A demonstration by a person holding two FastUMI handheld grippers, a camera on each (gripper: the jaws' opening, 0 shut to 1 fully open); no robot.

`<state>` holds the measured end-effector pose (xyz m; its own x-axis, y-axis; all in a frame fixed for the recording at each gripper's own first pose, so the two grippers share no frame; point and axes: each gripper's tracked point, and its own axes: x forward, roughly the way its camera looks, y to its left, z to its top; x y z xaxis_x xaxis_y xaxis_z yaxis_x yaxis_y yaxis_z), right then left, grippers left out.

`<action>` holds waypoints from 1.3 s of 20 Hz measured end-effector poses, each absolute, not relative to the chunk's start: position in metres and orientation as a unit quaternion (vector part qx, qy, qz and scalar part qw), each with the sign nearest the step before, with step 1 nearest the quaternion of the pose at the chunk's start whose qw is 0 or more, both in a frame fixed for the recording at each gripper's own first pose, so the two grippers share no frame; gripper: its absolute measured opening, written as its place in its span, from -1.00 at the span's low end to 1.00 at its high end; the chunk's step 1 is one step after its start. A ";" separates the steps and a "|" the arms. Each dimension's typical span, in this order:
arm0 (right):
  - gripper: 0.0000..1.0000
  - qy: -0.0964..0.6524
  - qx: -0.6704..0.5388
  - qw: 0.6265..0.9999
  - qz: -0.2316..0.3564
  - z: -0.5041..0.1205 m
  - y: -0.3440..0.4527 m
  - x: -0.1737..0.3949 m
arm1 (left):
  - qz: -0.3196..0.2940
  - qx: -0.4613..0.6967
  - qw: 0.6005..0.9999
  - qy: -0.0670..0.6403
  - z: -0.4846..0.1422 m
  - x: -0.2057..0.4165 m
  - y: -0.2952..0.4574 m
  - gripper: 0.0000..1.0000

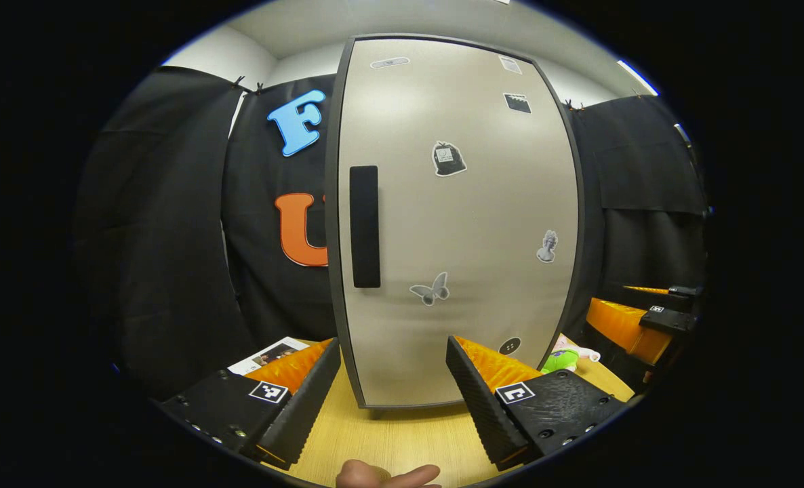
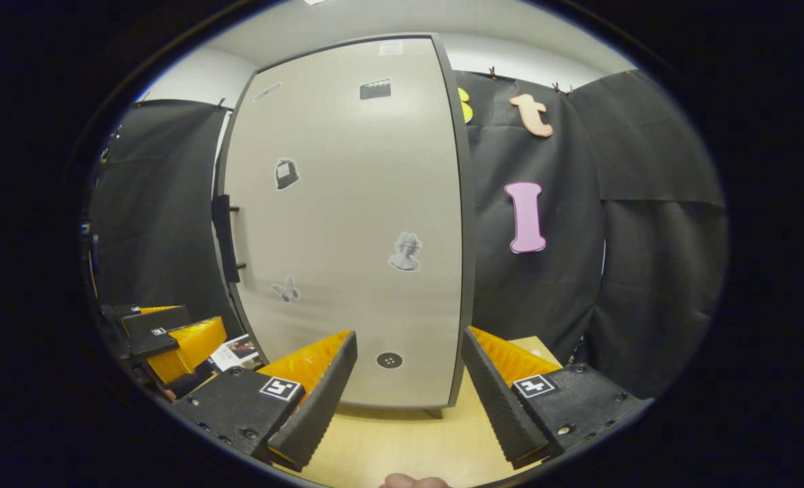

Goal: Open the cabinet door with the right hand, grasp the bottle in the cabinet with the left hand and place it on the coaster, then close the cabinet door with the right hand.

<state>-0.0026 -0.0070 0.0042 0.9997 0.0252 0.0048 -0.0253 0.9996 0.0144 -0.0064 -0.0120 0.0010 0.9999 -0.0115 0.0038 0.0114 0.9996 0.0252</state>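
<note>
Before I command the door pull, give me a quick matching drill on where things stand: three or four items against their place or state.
Column one:
1. cabinet door
2. handle
3. left gripper
4. butterfly sticker

Column two:
A. open, holding nothing
B. shut
C. low on the door, right of the handle
D. upright bar near the door's left edge

Pairs: 1-B, 2-D, 3-A, 4-C

From my left gripper view I look straight at the closed cabinet door (image 1: pixel 456 224) from low over the table (image 1: pixel 402 440), fairly near. My right gripper view faces that same door (image 2: pixel 348 224) from further right, equally low.
</note>
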 end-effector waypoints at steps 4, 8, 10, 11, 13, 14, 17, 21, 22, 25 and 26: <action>0.99 -0.002 0.008 1.000 0.013 0.006 -0.010 -0.002 | -0.006 0.019 1.000 -0.004 0.001 -0.006 -0.013 0.90; 0.99 -0.002 0.015 0.999 0.031 0.010 -0.002 -0.001 | -0.009 0.024 1.000 -0.004 -0.001 -0.010 -0.014 0.91; 0.98 -0.007 0.014 0.999 0.044 0.016 0.008 0.001 | -0.014 0.032 0.999 -0.012 -0.003 -0.019 -0.013 0.92; 0.98 -0.009 0.010 0.999 0.050 0.018 0.013 0.003 | -0.012 0.037 0.999 -0.017 -0.005 -0.025 -0.009 0.92; 0.98 -0.011 -0.002 0.998 0.064 0.025 0.029 0.009 | -0.018 0.038 0.999 -0.010 -0.014 -0.042 -0.006 0.94; 0.98 -0.013 -0.008 0.997 0.073 0.029 0.041 0.013 | -0.020 0.039 0.999 -0.009 -0.017 -0.053 -0.005 0.94; 0.98 -0.020 -0.026 0.994 0.107 0.041 0.081 0.023 | -0.003 0.039 0.999 -0.012 -0.022 -0.084 0.014 0.94; 0.90 -0.030 -0.048 0.986 0.158 0.054 0.149 0.041 | 0.013 0.028 1.000 -0.003 -0.032 -0.128 0.032 0.92; 0.90 -0.031 -0.054 0.984 0.168 0.057 0.166 0.046 | 0.023 0.022 0.999 -0.006 -0.032 -0.139 0.041 0.94; 0.90 -0.054 -0.066 0.978 0.192 0.069 0.207 0.056 | 0.043 0.005 0.999 0.002 -0.043 -0.170 0.062 0.92; 0.89 -0.056 -0.072 0.976 0.199 0.069 0.220 0.060 | 0.051 0.005 0.999 0.003 -0.045 -0.179 0.070 0.93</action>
